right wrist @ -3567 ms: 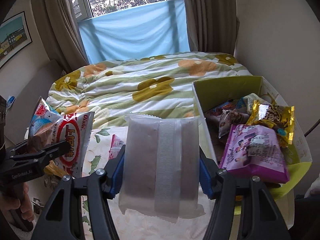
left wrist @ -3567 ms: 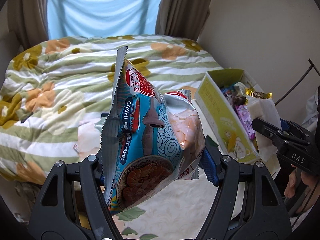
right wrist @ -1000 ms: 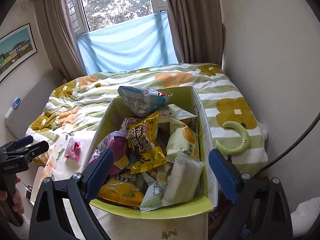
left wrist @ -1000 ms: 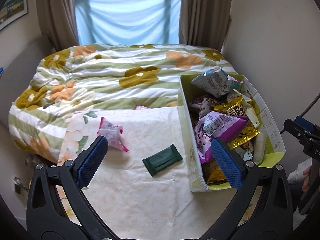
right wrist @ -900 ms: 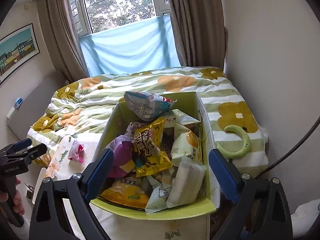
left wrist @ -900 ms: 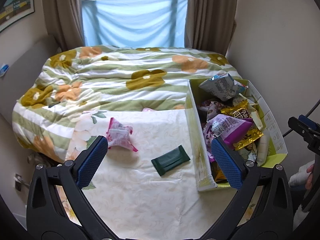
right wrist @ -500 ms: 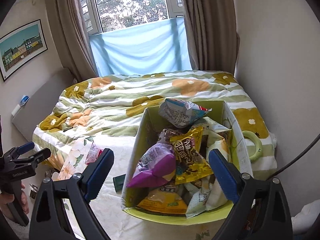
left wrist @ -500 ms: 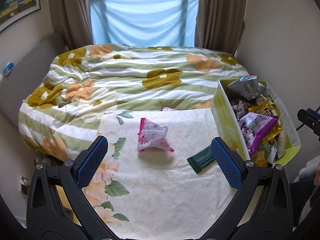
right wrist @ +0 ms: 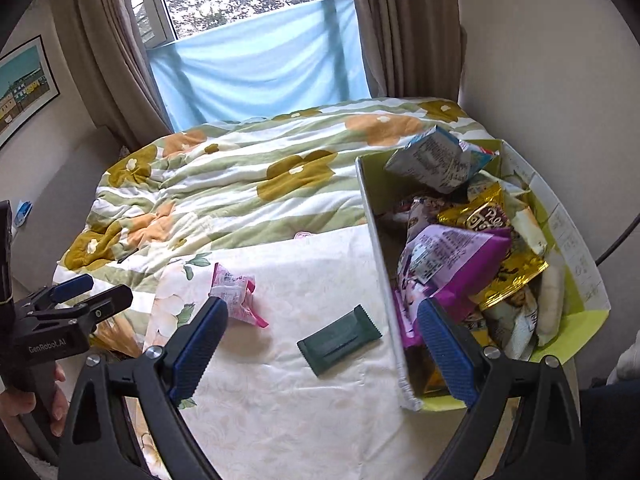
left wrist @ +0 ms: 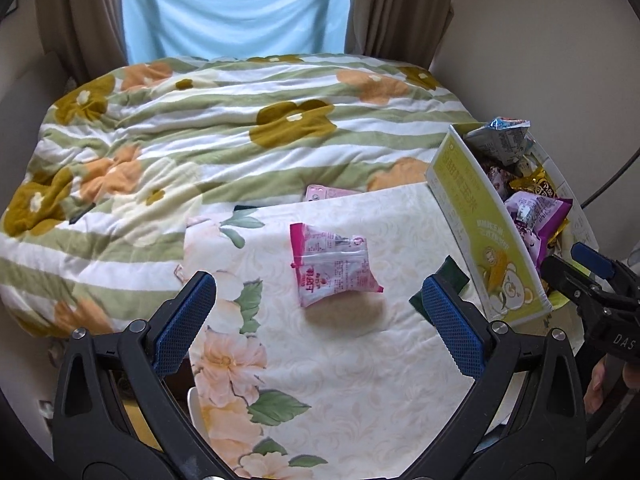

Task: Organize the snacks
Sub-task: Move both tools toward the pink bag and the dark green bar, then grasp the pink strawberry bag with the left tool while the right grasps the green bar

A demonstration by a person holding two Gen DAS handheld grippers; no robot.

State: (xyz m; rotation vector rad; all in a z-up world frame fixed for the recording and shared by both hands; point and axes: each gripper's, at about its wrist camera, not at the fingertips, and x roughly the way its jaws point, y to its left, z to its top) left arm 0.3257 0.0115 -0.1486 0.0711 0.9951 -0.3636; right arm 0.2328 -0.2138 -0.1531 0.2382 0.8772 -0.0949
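Two snacks are left outside the box. The pink packet [left wrist: 332,266] lies puffed and crumpled on the counter [left wrist: 360,380], near the middle of its cream floral cloth. The green bar [right wrist: 339,340] lies flat to its right, just beside the box [left wrist: 476,232], which stands at the counter's right edge. A third pink pack [left wrist: 320,192] peeks out at the far edge of the cloth, partly hidden, against the quilt.

The left gripper [left wrist: 320,320] hangs over the pink packet with its jaws wide apart and nothing between them. The right gripper [right wrist: 324,344] is also spread wide and empty, with the green bar framed between its jaws.

The likely trouble, as I judge it:
- The bar is thin and flat on soft cloth, so jaws that close on it may pinch the cloth too and drag it, or slide over the bar.
- The right jaw sits close to the box's near wall and could knock it or catch on it as it comes down.
- The pink packet is slippery and full of air, so a grip on its bulge may squeeze it out sideways; the sealed edge looks safer.
- The box is already heaped, with a blue bag [right wrist: 436,162] perched on top. More snacks dropped there may slide off over the rim.
- The two grippers work close together and could collide over the counter.
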